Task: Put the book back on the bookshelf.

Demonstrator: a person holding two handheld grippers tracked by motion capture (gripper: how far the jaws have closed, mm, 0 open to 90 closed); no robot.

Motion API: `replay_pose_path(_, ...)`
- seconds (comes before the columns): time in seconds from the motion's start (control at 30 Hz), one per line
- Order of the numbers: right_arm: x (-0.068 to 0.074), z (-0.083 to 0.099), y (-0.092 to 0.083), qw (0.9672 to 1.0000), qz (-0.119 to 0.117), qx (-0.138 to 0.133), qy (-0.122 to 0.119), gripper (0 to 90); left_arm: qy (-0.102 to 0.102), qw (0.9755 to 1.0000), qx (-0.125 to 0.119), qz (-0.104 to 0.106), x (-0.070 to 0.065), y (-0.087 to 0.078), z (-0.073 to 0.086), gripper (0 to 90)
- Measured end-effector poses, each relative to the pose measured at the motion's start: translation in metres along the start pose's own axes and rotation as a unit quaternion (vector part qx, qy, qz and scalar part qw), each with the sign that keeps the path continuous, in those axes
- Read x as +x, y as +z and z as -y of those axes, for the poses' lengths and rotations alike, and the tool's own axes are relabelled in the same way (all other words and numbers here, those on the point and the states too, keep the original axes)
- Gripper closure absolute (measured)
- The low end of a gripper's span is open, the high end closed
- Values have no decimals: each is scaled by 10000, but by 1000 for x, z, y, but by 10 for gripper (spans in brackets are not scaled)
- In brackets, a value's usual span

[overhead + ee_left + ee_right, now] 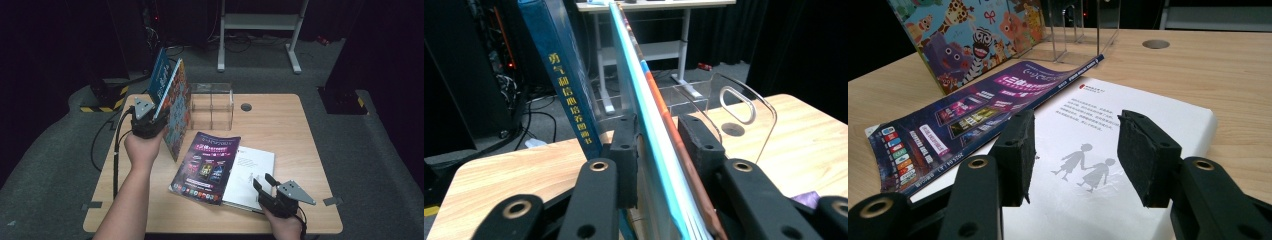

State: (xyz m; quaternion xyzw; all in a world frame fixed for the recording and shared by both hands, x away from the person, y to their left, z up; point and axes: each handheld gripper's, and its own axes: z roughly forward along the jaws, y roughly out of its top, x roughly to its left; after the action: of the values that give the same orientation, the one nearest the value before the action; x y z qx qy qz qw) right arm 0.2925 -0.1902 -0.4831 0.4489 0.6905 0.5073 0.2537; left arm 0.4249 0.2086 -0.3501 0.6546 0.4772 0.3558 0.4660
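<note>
Nearest, the right gripper (pixel 1075 150) hangs half-open over a white book (pixel 1108 150); the left gripper (pixel 656 145) clasps a picture book (pixel 659 150) upright between its fingers.

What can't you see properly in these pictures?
- Animal picture book: in the left gripper view it is edge-on between the left tool, so its cover is hidden.
- Blue book: its title is too small in the high view; its top is cut off in the left gripper view.
- White book: the purple magazine covers one side; its print is too small.
- Clear stand: its dividers are hard to make out.
</note>
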Motion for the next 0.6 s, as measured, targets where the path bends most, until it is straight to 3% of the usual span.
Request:
replay_pose_path(0.33, 2, 0, 1, 10000, 8, 21, -24, 494, 364, 9993, 45, 121, 6, -8, 2, 684)
replay_pose_path(0.53, 1, 1, 1, 10000, 27, 25, -17, 495, 431, 9989, 46, 182, 12, -16, 5, 677)
replay_pose_path(0.6, 2, 1, 2, 10000, 22, 23, -24, 495, 363, 9992, 61, 184, 14, -17, 6, 686)
